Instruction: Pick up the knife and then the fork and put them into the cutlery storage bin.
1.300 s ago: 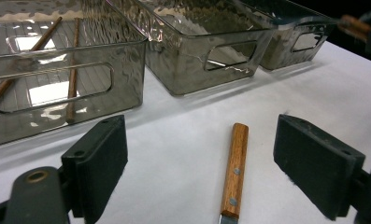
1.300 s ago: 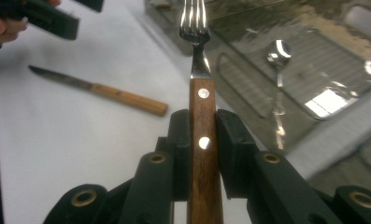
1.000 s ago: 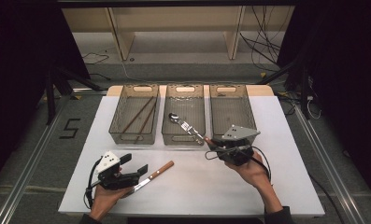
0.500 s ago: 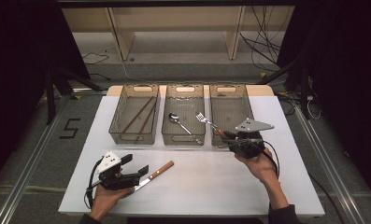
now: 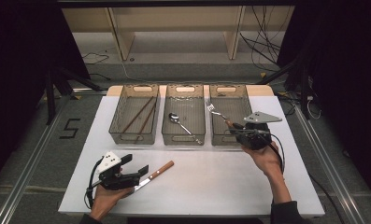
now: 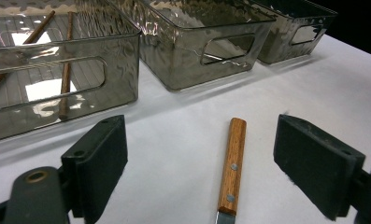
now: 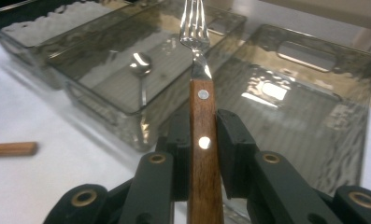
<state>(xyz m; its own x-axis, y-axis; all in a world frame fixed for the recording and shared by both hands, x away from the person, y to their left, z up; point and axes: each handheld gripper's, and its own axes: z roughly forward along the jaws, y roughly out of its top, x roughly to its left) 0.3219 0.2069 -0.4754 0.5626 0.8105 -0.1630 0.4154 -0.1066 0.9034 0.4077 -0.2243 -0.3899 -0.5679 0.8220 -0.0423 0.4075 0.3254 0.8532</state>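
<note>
My right gripper (image 5: 241,129) (image 7: 203,154) is shut on the wooden handle of a fork (image 5: 217,113) (image 7: 199,88), whose tines reach up and left over the right-hand bin (image 5: 241,98) (image 7: 314,93). On the white table near the front left lies a wooden-handled knife (image 5: 156,173) (image 6: 231,168). Open and holding nothing, my left gripper (image 5: 139,173) (image 6: 211,163) rests low with the knife's handle between its jaws, untouched. A spoon (image 5: 181,123) (image 7: 141,70) lies in the middle bin (image 5: 185,93). Chopsticks (image 5: 141,115) (image 6: 66,79) lie in the left bin (image 5: 122,112) (image 6: 80,70).
Three smoky clear bins stand side by side at the back of the white table (image 5: 211,177). Behind them are a wooden shelf frame (image 5: 174,28) and loose cables on the floor. Metal rails run along both sides of the table.
My right gripper has carried the fork to the right, from in front of the middle bin to over the right-hand bin. The left gripper and the knife have stayed put.
</note>
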